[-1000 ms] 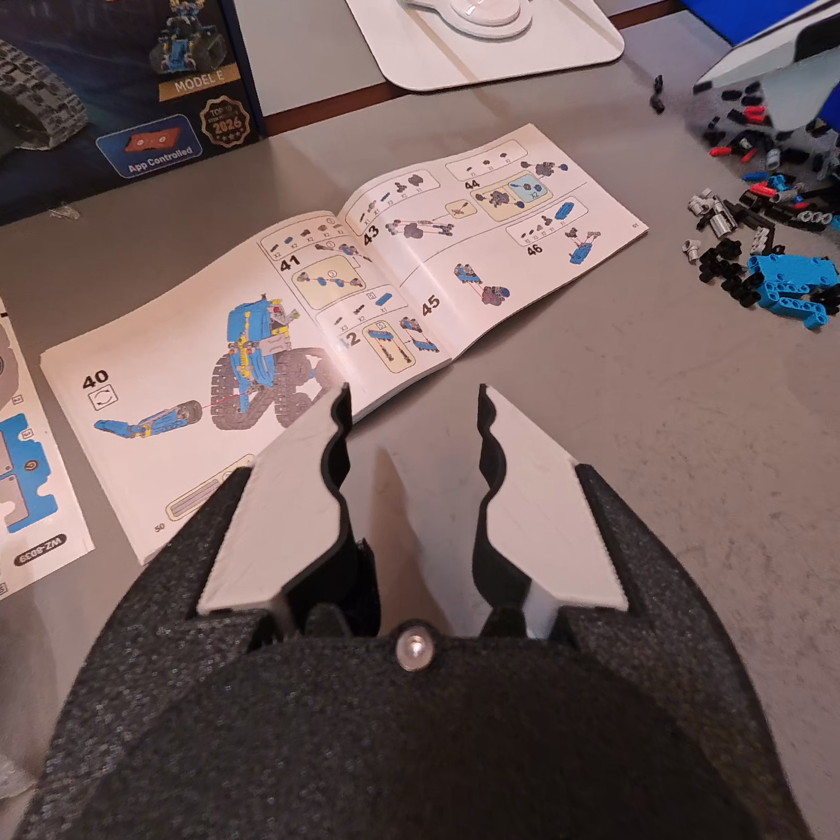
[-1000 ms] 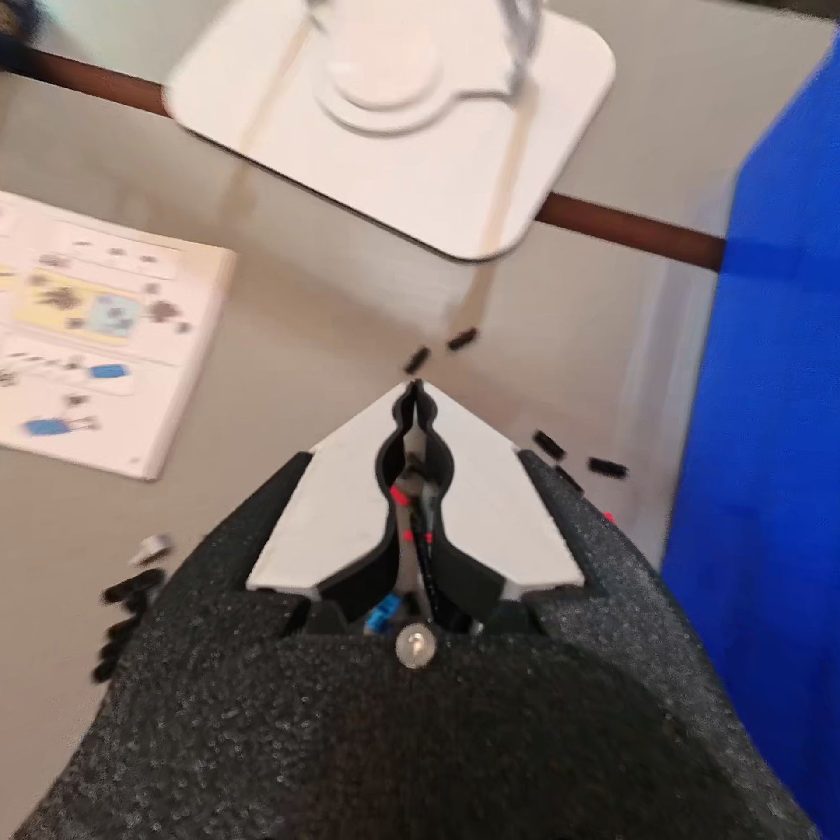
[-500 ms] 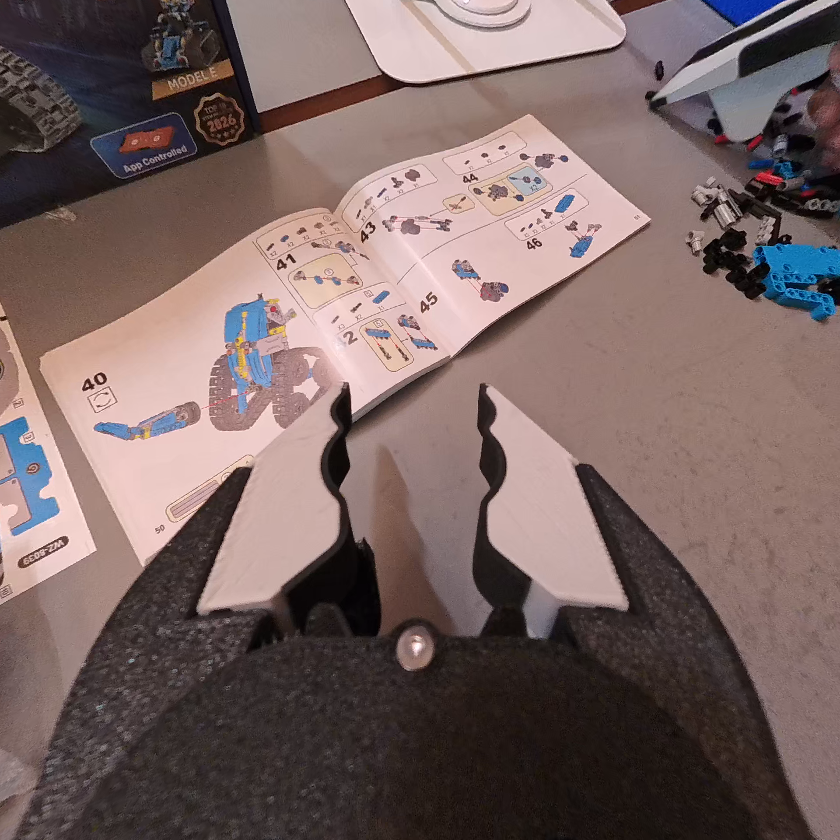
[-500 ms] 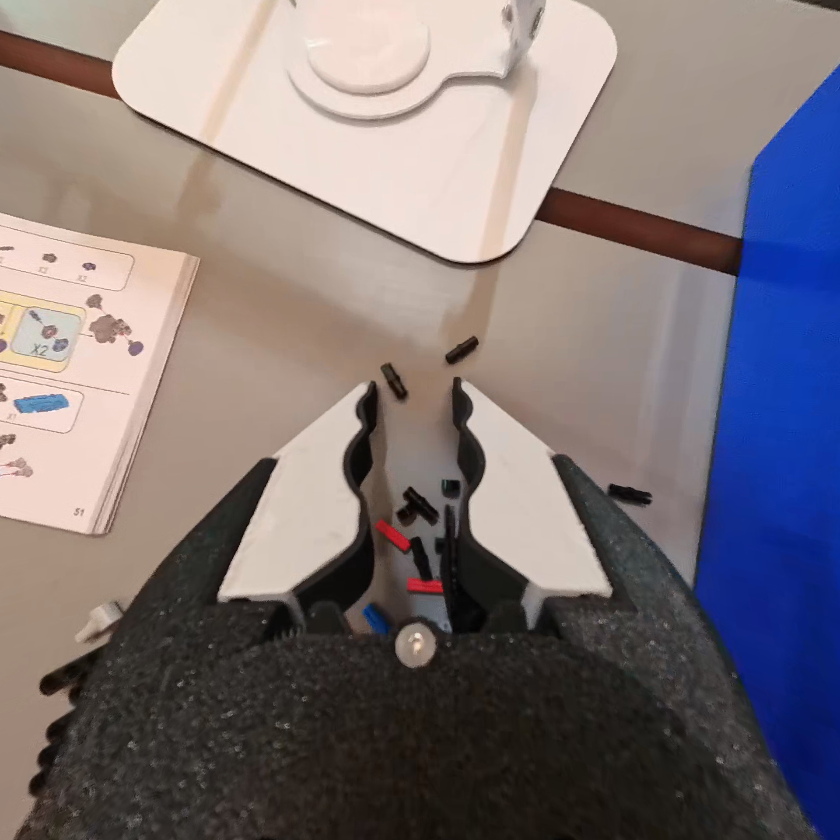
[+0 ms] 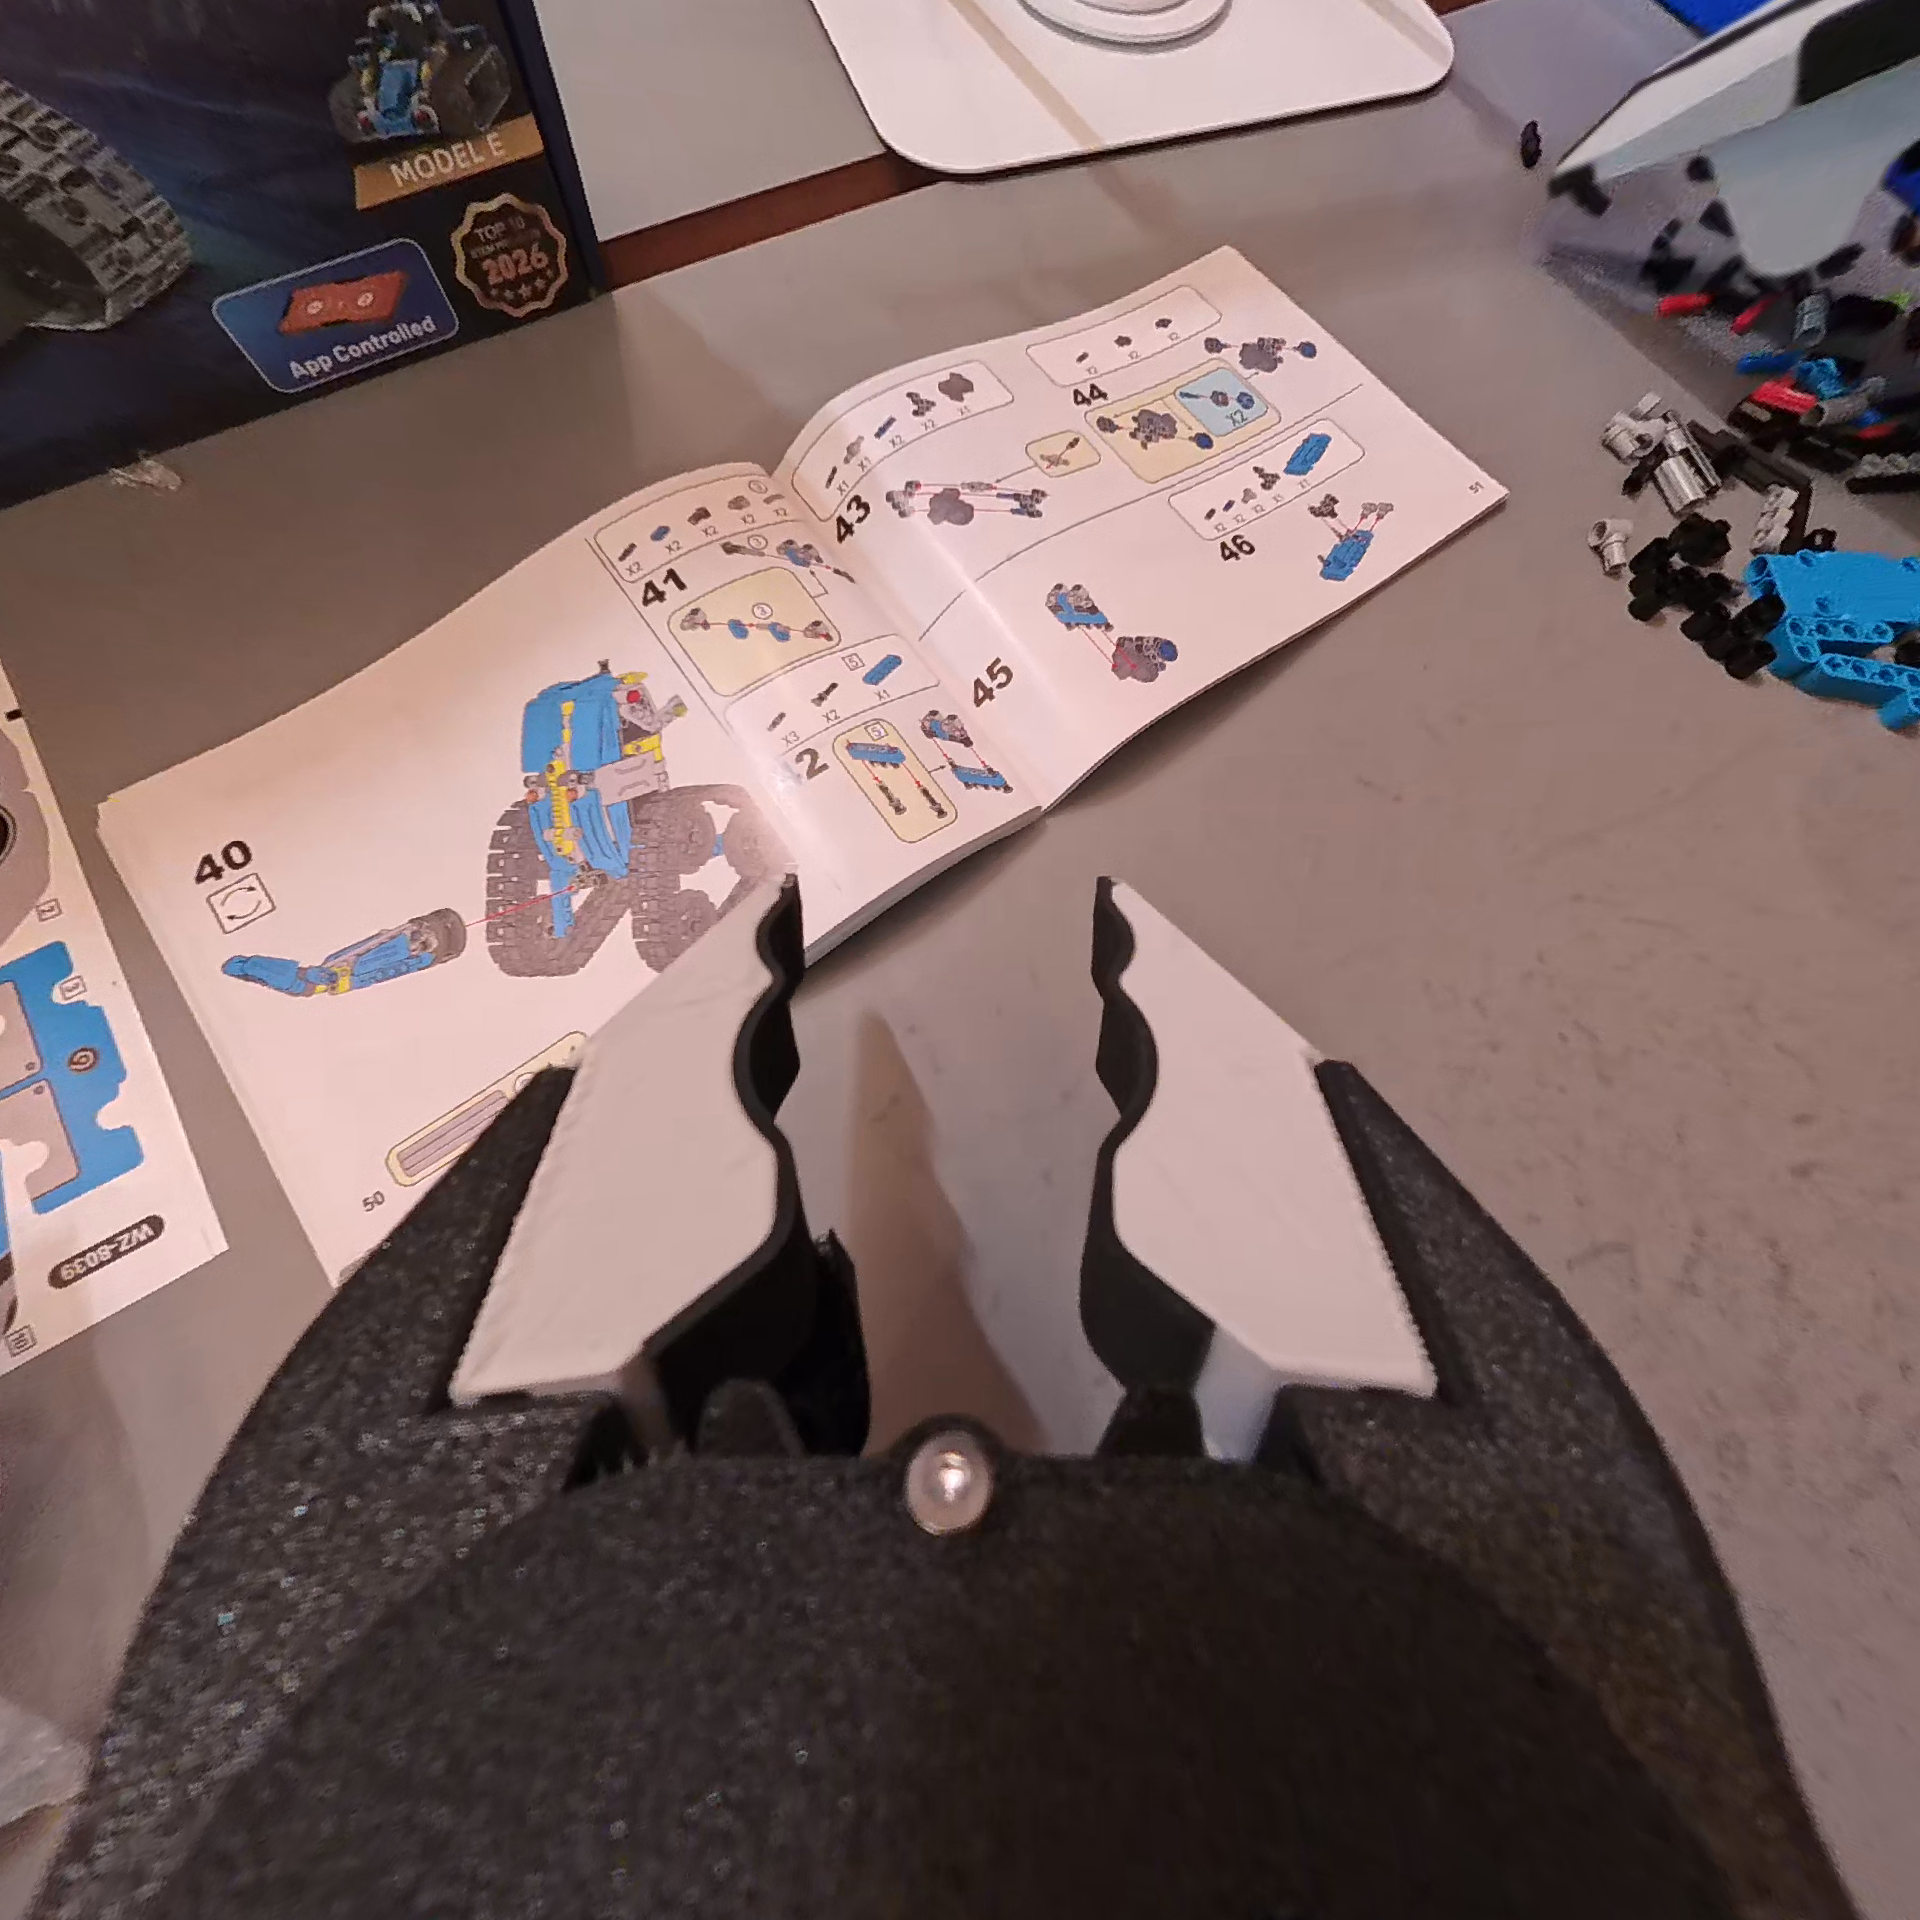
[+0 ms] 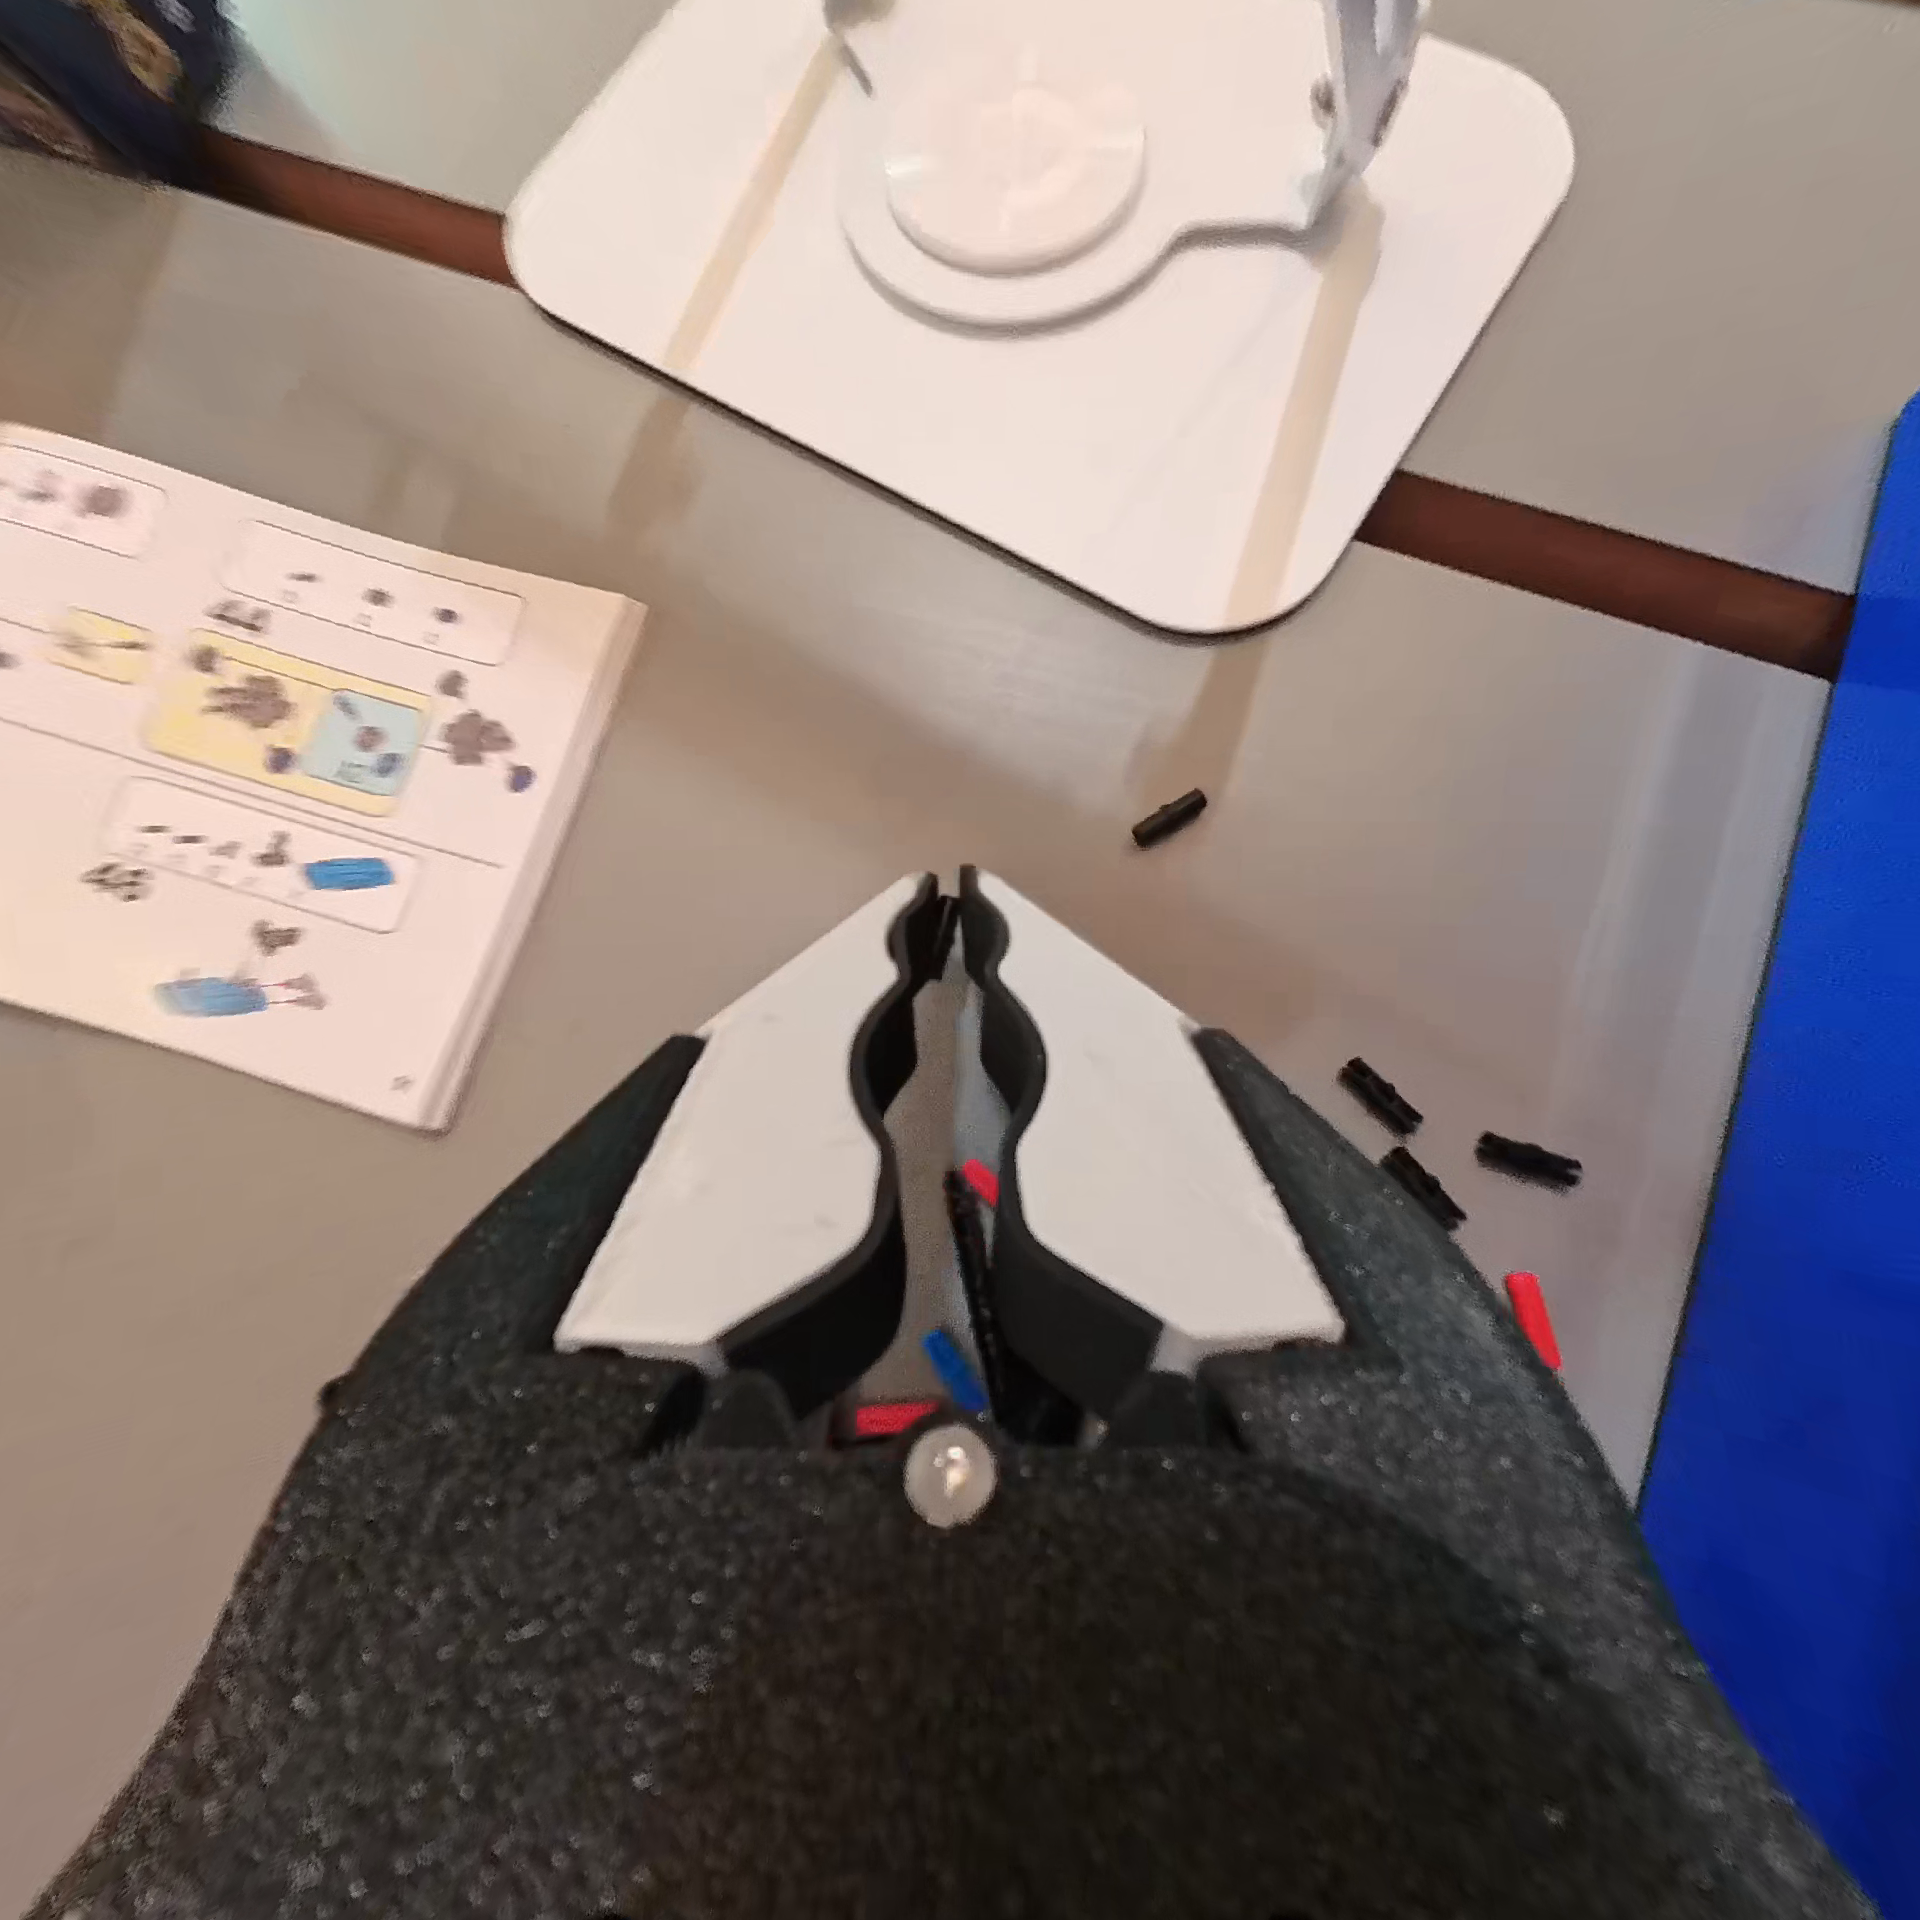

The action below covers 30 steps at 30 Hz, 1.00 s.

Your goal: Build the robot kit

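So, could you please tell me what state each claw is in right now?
Left claw: open, empty.
Right claw: shut, apparently on a small black pin.

My right tongs (image 6: 948, 891) were pinched on a small black pin (image 6: 943, 914) at the tips, above the grey surface (image 6: 831, 727). More black pins (image 6: 1169, 818) lay near, an open instruction booklet (image 6: 312, 748) to the left, a white stand base (image 6: 1039, 312) ahead.
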{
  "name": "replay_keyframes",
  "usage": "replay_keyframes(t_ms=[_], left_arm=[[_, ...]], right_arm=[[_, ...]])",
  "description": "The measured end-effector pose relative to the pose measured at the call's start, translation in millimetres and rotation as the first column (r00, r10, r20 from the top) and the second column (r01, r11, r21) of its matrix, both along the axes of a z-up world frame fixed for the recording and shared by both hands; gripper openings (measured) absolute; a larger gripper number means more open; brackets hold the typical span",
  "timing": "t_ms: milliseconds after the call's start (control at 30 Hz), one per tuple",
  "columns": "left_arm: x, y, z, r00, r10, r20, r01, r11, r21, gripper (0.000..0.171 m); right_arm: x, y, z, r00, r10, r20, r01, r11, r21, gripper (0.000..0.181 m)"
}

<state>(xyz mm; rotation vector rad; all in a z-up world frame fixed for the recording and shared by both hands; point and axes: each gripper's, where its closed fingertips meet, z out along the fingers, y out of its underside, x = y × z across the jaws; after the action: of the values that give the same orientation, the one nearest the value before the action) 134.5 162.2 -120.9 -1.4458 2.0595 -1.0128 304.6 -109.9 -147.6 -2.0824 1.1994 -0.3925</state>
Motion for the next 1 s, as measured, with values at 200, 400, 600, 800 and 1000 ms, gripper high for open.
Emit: replay_keyframes(t_ms=[200,400,600,800,1000], left_arm=[[0.5,2.0,1.1,1.0,0.006,0.006,-0.006,1.0,0.006,0.056],[2.1,10.9,0.5,0.999,0.04,-0.007,-0.041,0.999,-0.022,0.056],[1.0,7.5,-2.7,1.0,0.023,-0.011,-0.023,1.0,0.003,0.056],[1.6,6.8,-1.7,1.0,0.021,-0.001,-0.021,1.0,0.016,0.056],[0.9,4.1,-1.4,1.0,0.012,-0.002,-0.012,1.0,0.017,0.057]], right_arm=[[-45.8,51.9,34.3,0.968,0.248,-0.03,-0.237,0.949,0.208,0.003],[-196.5,158.3,19.8,0.573,0.813,-0.102,-0.786,0.581,0.211,0.004],[-246.0,175.9,-17.4,0.406,0.891,-0.202,-0.905,0.423,0.048,0.004],[-201.5,164.5,12.5,0.584,0.805,-0.101,-0.797,0.593,0.12,0.039],[-3.7,4.3,15.4,0.996,-0.021,0.088,0.021,1.0,-0.007,0.034]])
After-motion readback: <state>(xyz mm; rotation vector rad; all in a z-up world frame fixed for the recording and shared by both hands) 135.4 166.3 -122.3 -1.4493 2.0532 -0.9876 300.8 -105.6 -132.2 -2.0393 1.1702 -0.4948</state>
